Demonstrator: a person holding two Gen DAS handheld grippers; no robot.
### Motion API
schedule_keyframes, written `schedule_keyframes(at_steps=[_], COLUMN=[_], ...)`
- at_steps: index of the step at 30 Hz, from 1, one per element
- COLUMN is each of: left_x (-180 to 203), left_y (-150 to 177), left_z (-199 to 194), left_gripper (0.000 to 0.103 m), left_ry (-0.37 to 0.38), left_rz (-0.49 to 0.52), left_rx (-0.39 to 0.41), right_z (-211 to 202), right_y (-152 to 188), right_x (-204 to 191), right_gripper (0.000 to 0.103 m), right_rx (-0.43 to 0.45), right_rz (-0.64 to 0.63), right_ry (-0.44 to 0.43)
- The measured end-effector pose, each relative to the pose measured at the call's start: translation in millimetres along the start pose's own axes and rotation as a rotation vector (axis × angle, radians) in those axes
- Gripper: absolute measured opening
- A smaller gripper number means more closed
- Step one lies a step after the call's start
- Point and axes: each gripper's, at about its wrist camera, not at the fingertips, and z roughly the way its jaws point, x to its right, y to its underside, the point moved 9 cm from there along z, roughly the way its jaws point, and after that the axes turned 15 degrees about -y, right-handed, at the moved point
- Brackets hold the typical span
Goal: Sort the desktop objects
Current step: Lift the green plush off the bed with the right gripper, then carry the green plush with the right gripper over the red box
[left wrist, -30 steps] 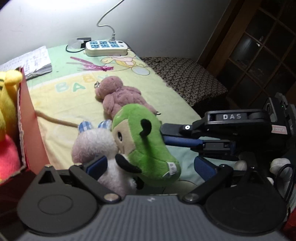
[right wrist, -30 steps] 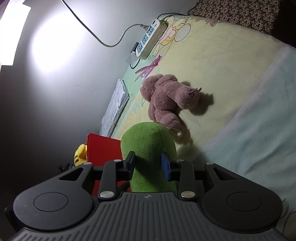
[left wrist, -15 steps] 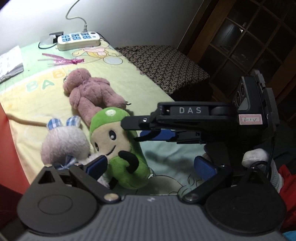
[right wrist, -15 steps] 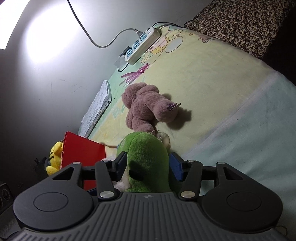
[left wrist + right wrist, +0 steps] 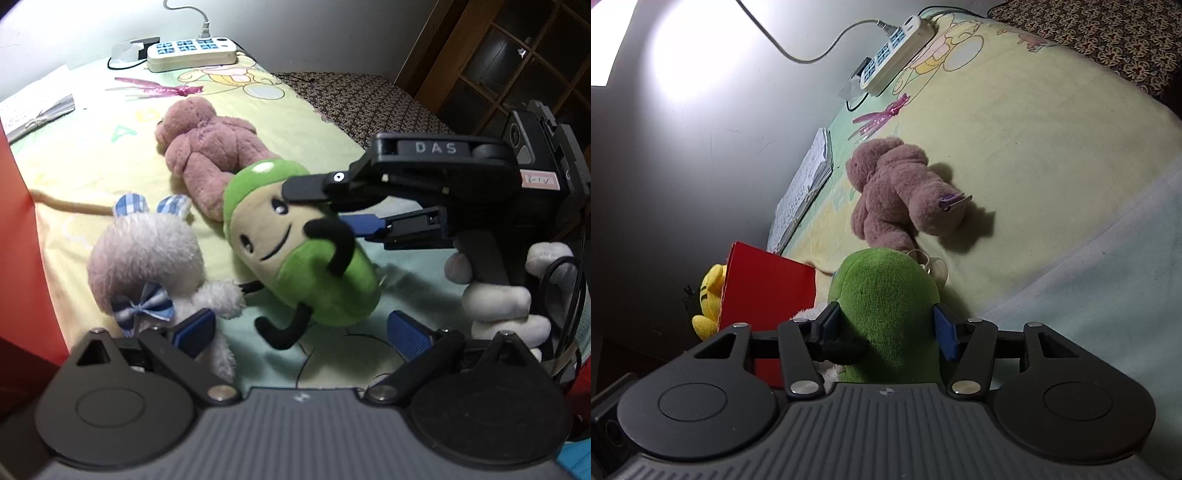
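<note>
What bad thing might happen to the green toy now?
1. The right gripper stands open around the green plush, which looks propped up, so it may flop over onto the white bunny beside it.
2. The open left gripper is close to both toys and might catch the bunny instead.

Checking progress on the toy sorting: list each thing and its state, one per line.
green plush: on the cloth, between the right gripper's open jaws
right gripper: open
left gripper: open, empty
pink bear: lying flat
white bunny: lying by the red box
</note>
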Motion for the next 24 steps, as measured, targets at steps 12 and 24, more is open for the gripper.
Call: schedule_keyframes(at_steps=[12,24], left_x=[27.1,38.5], left_y=[-33.2,-35.9], left_z=[25.7,22.1], left_gripper=[0.1,0.095], left_ry=[0.055,0.06], left_rz=[-0.009,0.023], left_rx=[-0.068,-0.041], right_z=[-15.0,-28.3], right_y=[-2.6,8.4], right_x=[10.9,2.7], right_gripper=[0.064,0.063], right_rx=[-0.054,-0.047], right_rz=[0.041,0.07], right_ry=[-0.041,-0.08])
